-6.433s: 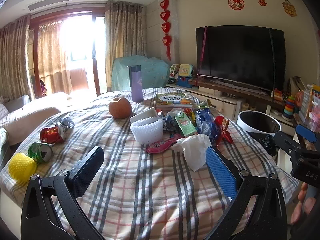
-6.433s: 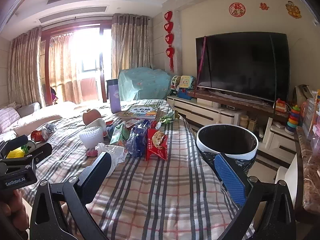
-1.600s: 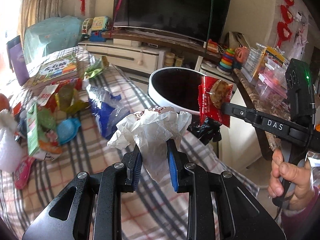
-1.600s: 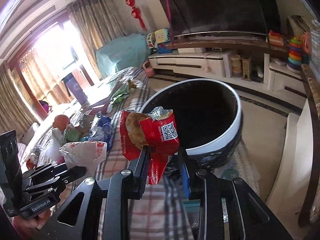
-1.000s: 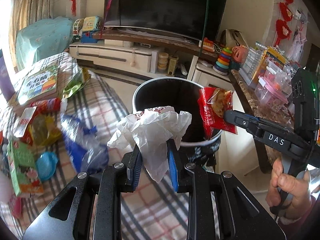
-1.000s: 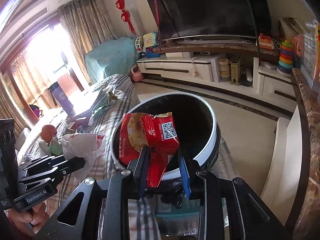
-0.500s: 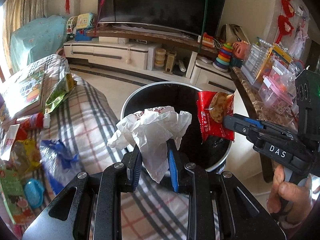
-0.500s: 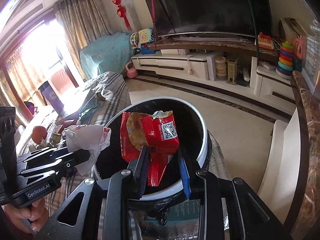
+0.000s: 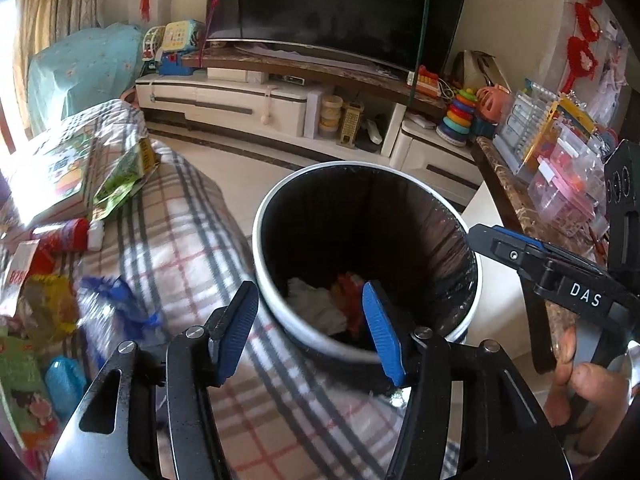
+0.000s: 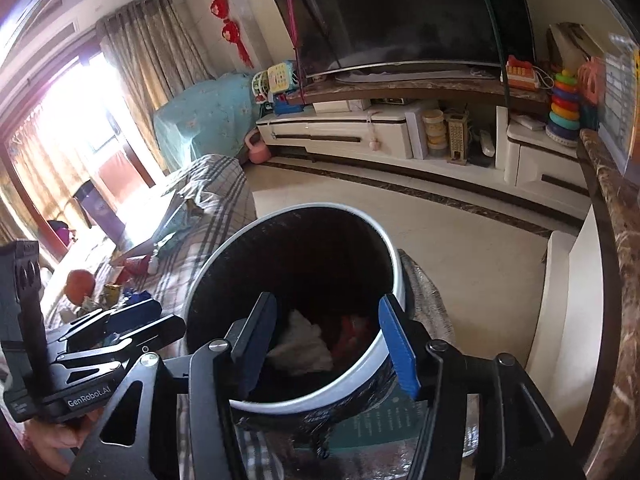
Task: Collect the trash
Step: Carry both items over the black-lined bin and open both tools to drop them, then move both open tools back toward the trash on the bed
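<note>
Nothing is gripped between the fingers of the left gripper (image 9: 310,332), whose jaws are opening above the near rim of the trash bin (image 9: 276,312); the same is seen at the right gripper (image 10: 328,344), opening with nothing between its blue pad and black pad, poised over the bin's mouth. Inside the bin, at the bottom, a crumpled white tissue (image 9: 316,308) and a red snack wrapper (image 9: 348,292) are lying side by side, well below the fingers. The drop step is judged to be in hand and nearly complete for these two pieces. To the left of the bin, on the plaid-covered tabletop (image 9: 188,248), more litter is left: a blue plastic wrapper (image 9: 116,300), a green packet (image 9: 120,184) and a small red bottle (image 9: 64,234) farther from the bin. A book (image 9: 52,176) beyond them is probably not trash. The next move is judged to call for both grippers being swung away from the bin toward that pile, with jaws kept apart, so further pieces can be gripped.
</note>
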`<state>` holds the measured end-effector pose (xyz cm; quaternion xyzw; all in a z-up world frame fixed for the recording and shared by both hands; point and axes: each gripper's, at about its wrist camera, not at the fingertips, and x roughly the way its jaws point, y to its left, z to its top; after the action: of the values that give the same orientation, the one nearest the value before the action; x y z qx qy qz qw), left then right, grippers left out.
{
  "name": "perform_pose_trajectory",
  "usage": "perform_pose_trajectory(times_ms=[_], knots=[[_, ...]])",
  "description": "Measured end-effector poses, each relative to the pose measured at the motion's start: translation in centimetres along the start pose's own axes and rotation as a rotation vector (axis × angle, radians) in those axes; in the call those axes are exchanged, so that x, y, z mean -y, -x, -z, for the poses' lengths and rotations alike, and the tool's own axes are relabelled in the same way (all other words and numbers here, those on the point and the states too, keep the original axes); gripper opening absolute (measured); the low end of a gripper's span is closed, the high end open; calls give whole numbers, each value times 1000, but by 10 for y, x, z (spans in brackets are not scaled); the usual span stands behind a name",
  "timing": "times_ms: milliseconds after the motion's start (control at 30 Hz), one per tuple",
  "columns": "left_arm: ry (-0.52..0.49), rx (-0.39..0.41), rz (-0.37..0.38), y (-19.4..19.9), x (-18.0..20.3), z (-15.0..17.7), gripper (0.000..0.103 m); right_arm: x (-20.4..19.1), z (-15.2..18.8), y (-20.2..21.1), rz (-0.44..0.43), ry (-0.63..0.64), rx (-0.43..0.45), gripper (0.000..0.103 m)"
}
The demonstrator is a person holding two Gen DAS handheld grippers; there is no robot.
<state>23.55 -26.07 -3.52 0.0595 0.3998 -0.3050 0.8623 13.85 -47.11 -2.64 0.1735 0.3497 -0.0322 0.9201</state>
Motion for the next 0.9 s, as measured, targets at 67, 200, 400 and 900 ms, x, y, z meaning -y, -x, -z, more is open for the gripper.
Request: perform_pose_trajectory(times_ms=[67, 200, 400, 900], knots=[[12, 7, 3, 8, -3, 9, 56, -2, 4, 3, -14, -6, 4, 67], [36, 12, -7, 25, -12, 30, 57, -13, 22, 14, -48, -22, 21, 82], [98, 25, -32, 55, -36, 64, 57, -34, 47, 23, -87, -23, 16, 88], [181, 80, -120, 112, -84, 116, 57, -96, 83, 33, -129, 84, 14, 88]])
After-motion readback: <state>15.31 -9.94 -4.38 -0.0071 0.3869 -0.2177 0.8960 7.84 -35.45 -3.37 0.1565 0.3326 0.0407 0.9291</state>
